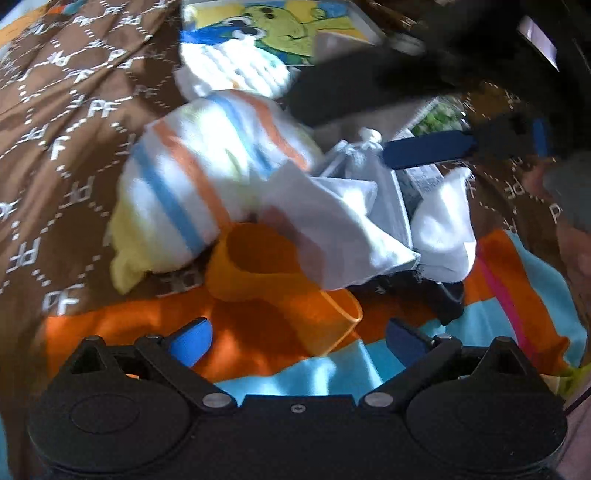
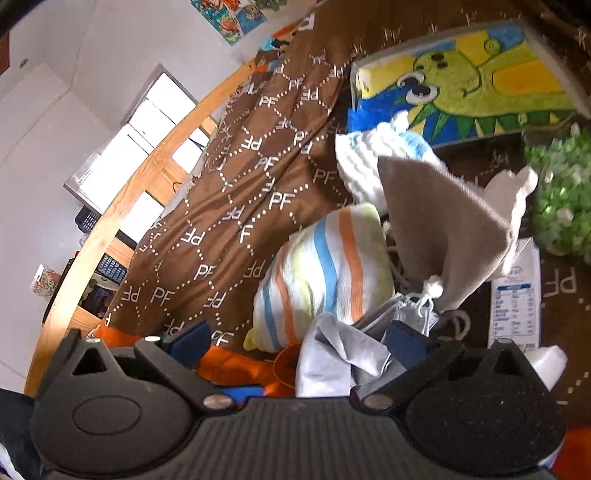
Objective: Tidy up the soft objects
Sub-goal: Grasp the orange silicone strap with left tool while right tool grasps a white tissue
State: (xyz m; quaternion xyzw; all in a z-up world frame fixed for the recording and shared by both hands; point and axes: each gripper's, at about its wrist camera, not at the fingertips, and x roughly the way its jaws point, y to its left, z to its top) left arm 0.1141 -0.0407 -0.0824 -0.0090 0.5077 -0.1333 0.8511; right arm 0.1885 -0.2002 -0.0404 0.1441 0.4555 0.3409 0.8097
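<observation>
Several soft things lay heaped on a brown bedspread (image 1: 74, 122) printed with white "PF" letters. Nearest the middle was a rolled striped towel (image 1: 192, 177), white with orange, blue and pale yellow bands, its yellow end toward the near left. Just right of it, and overlapping it, sat a crumpled pale grey cloth (image 1: 332, 221), with a white cloth (image 1: 443, 229) beside that on the right. Beyond the towel lay a white ribbed cloth with blue trim (image 1: 236, 62), and behind that a rug picturing a green cartoon creature (image 1: 288, 33) at the far edge.

An orange plastic cup (image 1: 266, 280) lay on its side in front of the towel, resting on an orange and turquoise blanket (image 1: 288, 376).

The left gripper (image 1: 295, 341) hovered low over that blanket, its blue-padded jaws spread wide with nothing between them. The right gripper (image 1: 428, 147) reached in from the far right, one blue finger stretching over the grey cloth; in its own view the right gripper (image 2: 299, 343) showed jaws parted, with the grey cloth (image 2: 332, 362) bunched in the gap, though whether it was pinched could not be told. A taupe cloth (image 2: 439, 229) stood up just ahead of it, and a green leafy ball (image 2: 565, 195) sat at the far right.
</observation>
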